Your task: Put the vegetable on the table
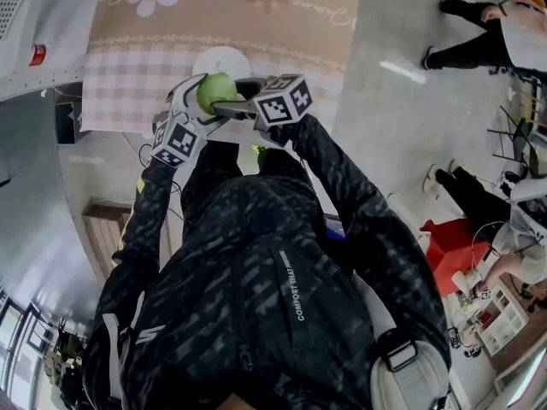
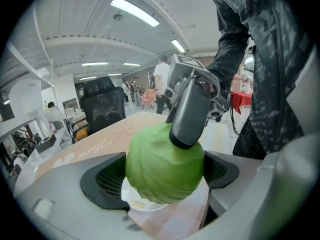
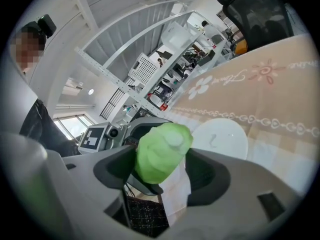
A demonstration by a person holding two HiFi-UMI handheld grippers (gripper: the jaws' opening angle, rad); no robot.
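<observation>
A pale green cabbage (image 1: 218,90) hangs just above the white plate (image 1: 222,61) on the table with the beige flowered cloth (image 1: 291,32). My left gripper (image 1: 208,101) is shut on it: in the left gripper view the cabbage (image 2: 162,166) fills the gap between both dark pads. My right gripper (image 1: 238,94) comes in from the other side. Its jaws stand wide around the same cabbage (image 3: 160,151), and I see no firm press from its pads. One of its grey fingers (image 2: 190,114) lies on top of the cabbage.
The plate (image 3: 222,136) lies near the table's front edge, right under the cabbage. A black office chair (image 2: 102,104) stands behind the table. People's legs (image 1: 466,54) and a red box (image 1: 449,246) are on the floor to the right.
</observation>
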